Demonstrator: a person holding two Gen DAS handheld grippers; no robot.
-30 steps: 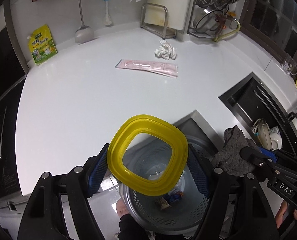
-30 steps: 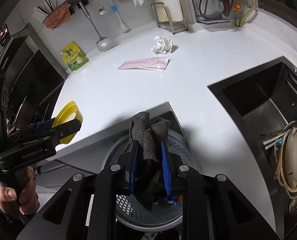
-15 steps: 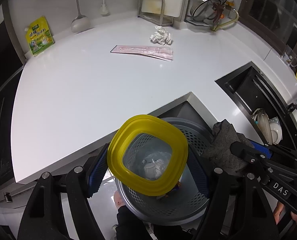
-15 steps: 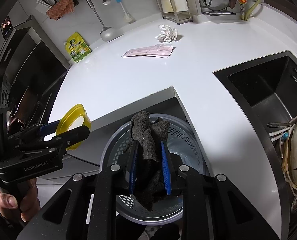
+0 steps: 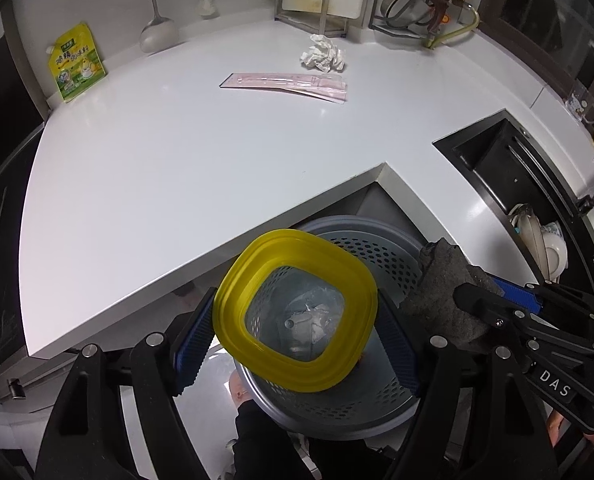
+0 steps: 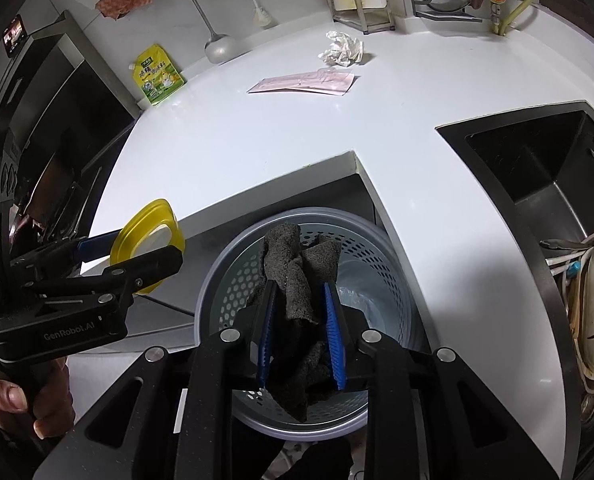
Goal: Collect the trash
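I have both loads over the grey perforated bin point(image 6: 297, 412) that stands on the floor in the notch of the white tabletop point(image 5: 185, 176), and neither has gone in yet. My left claw point(image 5: 297, 336) stands wide, its blue pads pressed on the two sides of the yellow lid point(image 5: 297, 376), a square ring with a clear middle through which I can see the bin's bottom. My right claw point(image 6: 301, 332) is narrow around the grey rag point(image 6: 297, 280), and its jaws are opening; the cloth is between the pads and hangs right above the bin's mouth, so I judge the drop is beginning.

Something pale and crumpled lies at the bottom of the bin already (I cannot tell what it is), so part of the collecting looks done.

Left on the tabletop, well apart from me: a crumpled white tissue point(image 5: 323, 54) near the back wall and a flat pink wrapper point(image 5: 285, 85) just in front of it. The yellow-green pouch point(image 5: 75, 64) leaning at the back left may or may not count as trash
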